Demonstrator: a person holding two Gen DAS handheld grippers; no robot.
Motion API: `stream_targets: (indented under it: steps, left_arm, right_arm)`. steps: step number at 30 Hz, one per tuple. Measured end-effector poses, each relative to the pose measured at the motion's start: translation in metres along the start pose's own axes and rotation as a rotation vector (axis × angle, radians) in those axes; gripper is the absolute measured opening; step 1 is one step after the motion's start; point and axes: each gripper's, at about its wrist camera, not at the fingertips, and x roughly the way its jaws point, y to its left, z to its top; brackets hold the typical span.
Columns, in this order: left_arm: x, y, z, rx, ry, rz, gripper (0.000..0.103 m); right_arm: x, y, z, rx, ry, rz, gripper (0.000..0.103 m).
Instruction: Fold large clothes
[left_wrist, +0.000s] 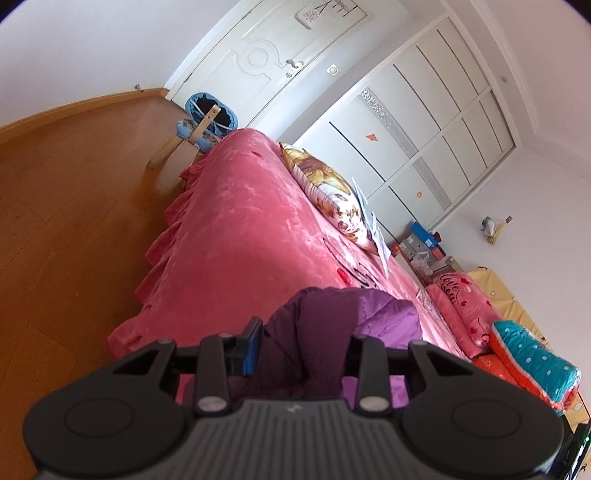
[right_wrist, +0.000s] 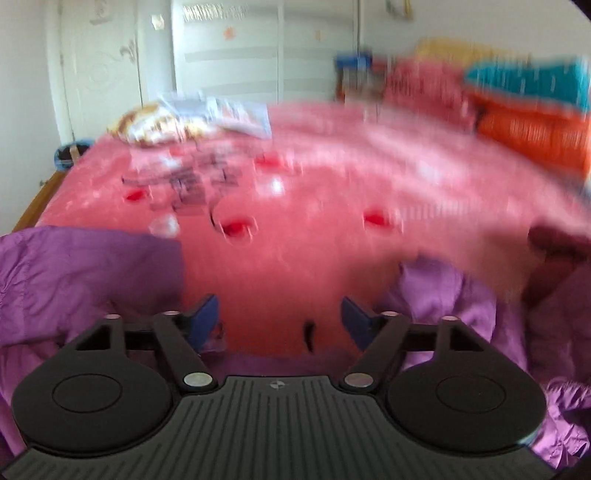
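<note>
Two tongs: my left tongs (left_wrist: 303, 343) pinch the purple jacket (left_wrist: 332, 325); my right tongs (right_wrist: 279, 319) gape wide, empty, needing a fresh hold beside them.

A pink-covered bed (left_wrist: 236, 236) stands on wood floor (left_wrist: 74, 177) before white wardrobe doors (left_wrist: 424, 122), probably sliding.

I am looking over the bed (left_wrist: 236, 229), which is wearing a pink plush cover with a frilled skirt. The purple padded jacket (left_wrist: 384, 314) is lying on the bed's near end. A floral cushion (left_wrist: 332, 192) is resting at the bed's far edge, and a pink pillow (left_wrist: 458, 299) is lying beside stacked teal-and-orange bedding (left_wrist: 535, 358).
</note>
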Motion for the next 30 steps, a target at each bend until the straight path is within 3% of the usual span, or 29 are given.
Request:
stream_targets:
  steps: [3, 6, 11, 15, 18, 25, 27, 29, 30]
  left_arm:
    - [0.003, 0.0, -0.001, 0.023, 0.038, 0.005, 0.034]
    - [0.008, 0.001, -0.004, 0.046, 0.08, 0.003, 0.041]
    - [0.016, -0.002, -0.009, 0.09, 0.148, 0.009, 0.059]
    - [0.018, -0.006, -0.012, 0.139, 0.166, 0.011, 0.063]
    - [0.022, -0.012, -0.016, 0.2, 0.183, 0.018, 0.059]
    - [0.021, -0.027, -0.027, 0.302, 0.172, 0.027, 0.028]
    - [0.02, -0.024, -0.025, 0.27, 0.157, 0.003, 0.021]
    - [0.017, -0.021, -0.022, 0.228, 0.134, -0.034, 0.016]
    - [0.016, -0.02, -0.02, 0.206, 0.119, -0.054, 0.016]
  right_arm:
    - [0.011, -0.023, -0.005, 0.05, 0.125, 0.11, 0.098]
    - [0.018, -0.015, -0.017, -0.033, 0.207, 0.128, 0.101]
    - [0.022, 0.005, -0.037, -0.156, 0.238, 0.122, 0.103]
    - [0.014, 0.008, -0.04, -0.183, 0.201, 0.119, 0.103]
    - [0.008, 0.002, -0.045, -0.186, 0.182, 0.102, 0.103]
    - [0.019, 0.001, -0.056, -0.16, 0.132, 0.072, 0.103]
    - [0.017, 0.004, -0.06, -0.162, 0.092, 0.051, 0.091]
    - [0.014, 0.011, -0.063, -0.191, 0.048, 0.012, 0.067]
    - [0.013, 0.013, -0.063, -0.201, 0.026, -0.003, 0.063]
